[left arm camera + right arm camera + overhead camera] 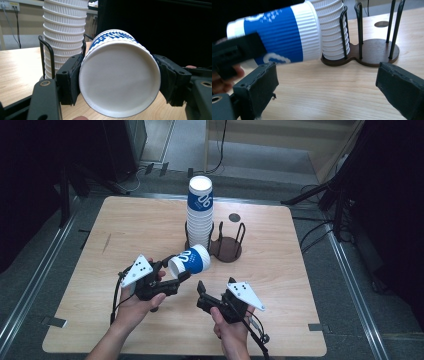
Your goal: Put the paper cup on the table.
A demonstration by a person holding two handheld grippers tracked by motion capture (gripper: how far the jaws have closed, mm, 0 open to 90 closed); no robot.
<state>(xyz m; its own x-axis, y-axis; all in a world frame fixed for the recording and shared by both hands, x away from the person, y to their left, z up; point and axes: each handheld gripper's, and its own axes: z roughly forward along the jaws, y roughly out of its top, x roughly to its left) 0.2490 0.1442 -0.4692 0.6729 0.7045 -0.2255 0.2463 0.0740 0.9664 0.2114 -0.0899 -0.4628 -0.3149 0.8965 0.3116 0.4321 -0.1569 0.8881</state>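
A blue-and-white ribbed paper cup point(191, 260) lies on its side above the table, with my left gripper point(174, 271) shut on its base end. In the left gripper view the cup's white bottom point(120, 80) faces the camera and a black pad point(71, 80) presses on each side. My right gripper point(215, 286) hovers just in front of the cup, jaws open with nothing between them. The right gripper view has the held cup point(274, 35) at upper left, above my right gripper point(327, 87). A tall stack of cups point(200, 210) stands in a wire holder behind.
The dark wooden cup holder point(227, 247) has two wire-ringed bays; the stack fills the left one and the right base point(374, 51) is bare. A small round hole point(234, 217) sits in the tabletop behind it. Light wooden table point(280, 285) extends around both hands.
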